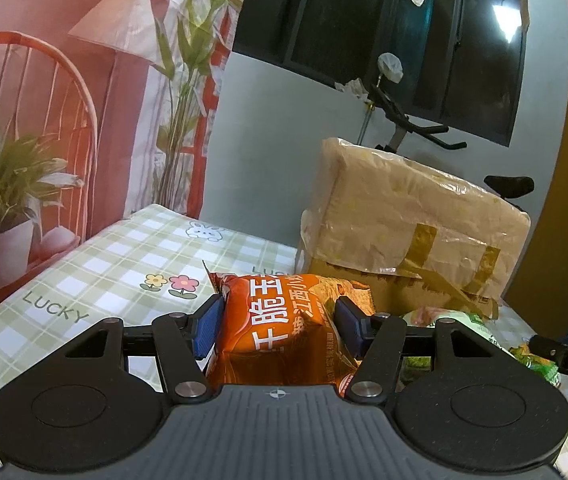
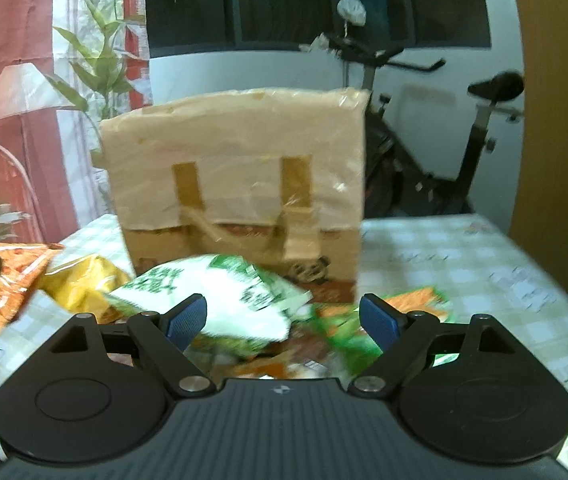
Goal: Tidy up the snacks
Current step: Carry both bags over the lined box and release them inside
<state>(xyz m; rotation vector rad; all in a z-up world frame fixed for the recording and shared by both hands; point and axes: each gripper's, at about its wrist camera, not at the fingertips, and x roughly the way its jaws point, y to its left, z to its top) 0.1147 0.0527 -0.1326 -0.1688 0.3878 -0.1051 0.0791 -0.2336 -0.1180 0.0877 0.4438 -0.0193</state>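
Green-and-white checked cloth printed with flowers, a rabbit and the word LUCKY covers the desk, and every snack lies on or above it. Nearest in the left wrist view, the left tongs pinch an orange snack bag by its sides, both blue pads pressing into the foil; the bag looks lifted off the cloth. Just right of it a green-and-white packet shows, and at the frame's right edge a black piece of the other tool.

Nearest in the right wrist view, the right tongs stand spread wide, gripping nothing, poised over a green-and-white snack bag with a green-and-orange packet beside it. Whether the pads touch the bags I cannot tell; the picture is blurred. Left of these lie a yellow bag and the orange one held by the other tongs.

Behind the snacks stands a cardboard box wrapped in clear film and brown tape. Farther back an exercise bike stands by a pale wall under a dark window, with a printed backdrop of chair, lamp and plants to the left
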